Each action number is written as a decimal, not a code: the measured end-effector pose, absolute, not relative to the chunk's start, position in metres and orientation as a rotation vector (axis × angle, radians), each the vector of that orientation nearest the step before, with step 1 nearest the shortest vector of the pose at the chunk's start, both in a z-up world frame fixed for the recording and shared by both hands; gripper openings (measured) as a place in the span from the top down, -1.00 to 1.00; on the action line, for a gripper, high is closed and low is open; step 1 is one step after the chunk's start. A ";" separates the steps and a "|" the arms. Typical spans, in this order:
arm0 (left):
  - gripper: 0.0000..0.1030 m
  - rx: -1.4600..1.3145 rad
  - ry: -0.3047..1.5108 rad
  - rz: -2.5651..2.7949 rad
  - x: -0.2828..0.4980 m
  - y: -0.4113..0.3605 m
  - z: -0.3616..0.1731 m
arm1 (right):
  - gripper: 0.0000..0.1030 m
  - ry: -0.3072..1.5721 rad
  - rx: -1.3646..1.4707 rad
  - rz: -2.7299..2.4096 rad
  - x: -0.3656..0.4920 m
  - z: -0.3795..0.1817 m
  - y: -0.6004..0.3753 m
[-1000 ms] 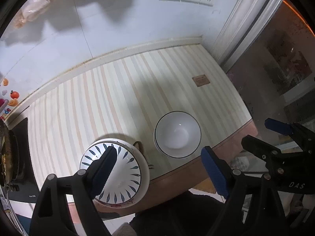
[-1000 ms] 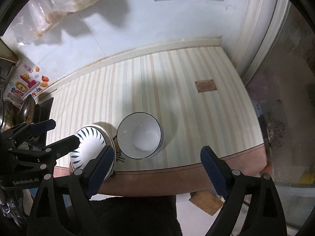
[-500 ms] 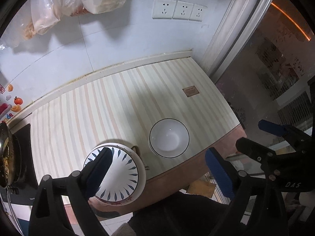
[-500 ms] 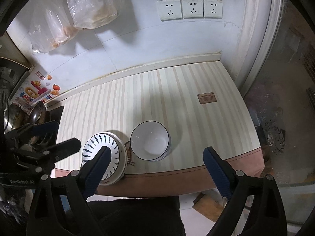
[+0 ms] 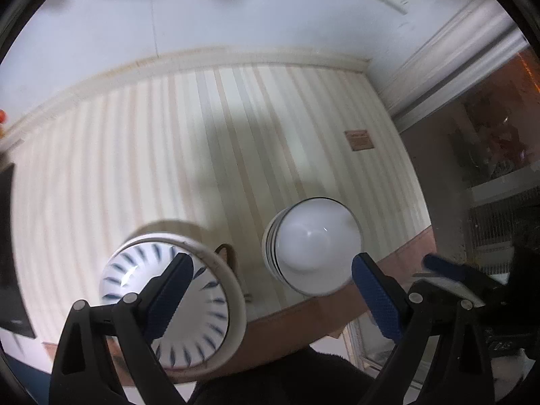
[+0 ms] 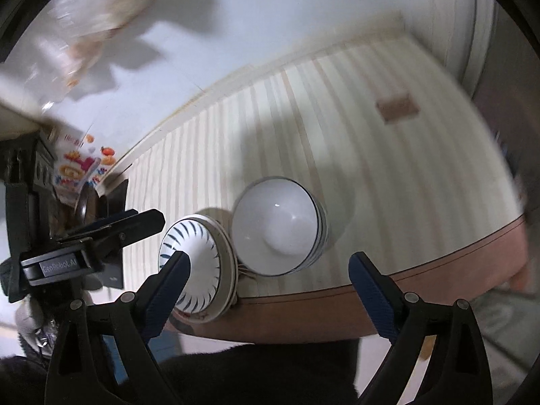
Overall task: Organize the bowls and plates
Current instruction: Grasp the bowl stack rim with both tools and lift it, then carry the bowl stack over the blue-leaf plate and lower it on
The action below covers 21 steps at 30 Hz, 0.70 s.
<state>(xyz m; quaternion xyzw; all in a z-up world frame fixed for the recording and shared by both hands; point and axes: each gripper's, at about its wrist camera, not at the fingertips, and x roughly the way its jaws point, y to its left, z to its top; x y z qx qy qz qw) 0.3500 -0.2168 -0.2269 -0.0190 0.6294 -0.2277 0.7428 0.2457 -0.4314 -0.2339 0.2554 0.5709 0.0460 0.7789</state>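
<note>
Hovering w/ both grippers, left (image 5: 270, 290) and right (image 6: 266, 287), wide open and empty; bowls (image 6: 280, 233) already stacked beside plates (image 6: 199, 263), looks mostly done.

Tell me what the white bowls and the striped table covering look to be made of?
The white bowls look like glazed ceramic: glossy, with a sharp light glint inside and a thin dark painted rim line. The blue-patterned plate beside them shines the same way. The striped covering looks like a smooth sheet, perhaps vinyl, lying flat with a faint sheen; I can't be sure.
</note>
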 end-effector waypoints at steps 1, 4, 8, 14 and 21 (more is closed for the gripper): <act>-0.82 -0.045 1.398 -0.500 0.354 -0.219 -0.236 | -0.88 1.259 0.606 0.120 0.251 -0.255 -0.437; -0.49 -0.068 1.473 -0.539 0.368 -0.230 -0.272 | -0.88 1.270 0.697 0.160 0.259 -0.299 -0.447; -0.21 -0.110 1.591 -0.588 0.378 -0.249 -0.319 | -0.87 1.296 0.760 0.191 0.271 -0.351 -0.453; -0.17 -0.155 1.689 -0.626 0.383 -0.258 -0.358 | -0.45 1.349 0.875 0.232 0.288 -0.407 -0.452; 0.06 -0.252 1.708 -0.688 0.379 -0.258 -0.376 | -0.10 1.369 0.922 0.212 0.298 -0.434 -0.453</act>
